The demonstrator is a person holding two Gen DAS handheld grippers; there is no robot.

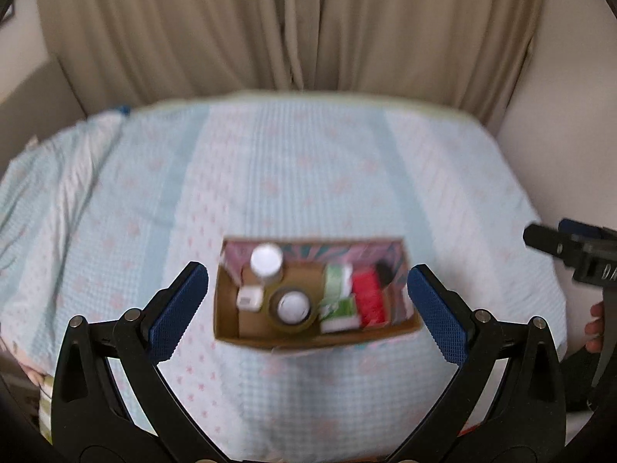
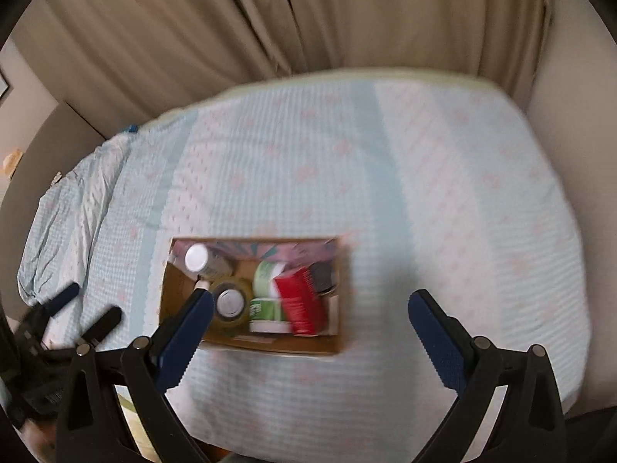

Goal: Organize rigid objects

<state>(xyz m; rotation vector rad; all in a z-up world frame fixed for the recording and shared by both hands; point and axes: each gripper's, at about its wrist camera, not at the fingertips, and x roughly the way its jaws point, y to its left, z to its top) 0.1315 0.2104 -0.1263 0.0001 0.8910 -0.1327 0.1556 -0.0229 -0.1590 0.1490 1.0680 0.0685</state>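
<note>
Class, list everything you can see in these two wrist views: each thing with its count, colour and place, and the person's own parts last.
cardboard box: one, brown with a pink patterned inner wall, open, on the bed near its front edge
white-capped bottle: one, back left of the box
tape roll: one, olive-brown, front centre-left of the box, with a round white-topped thing inside its ring
small white block: one, left of the tape roll
green and white items: at least two, middle of the box; too blurred to name
red box: one, right part of the box
bedspread: one, pale blue with pink marks
curtain: beige, behind the bed
left claw: black with blue pads, open
right claw: same colours, open
</note>
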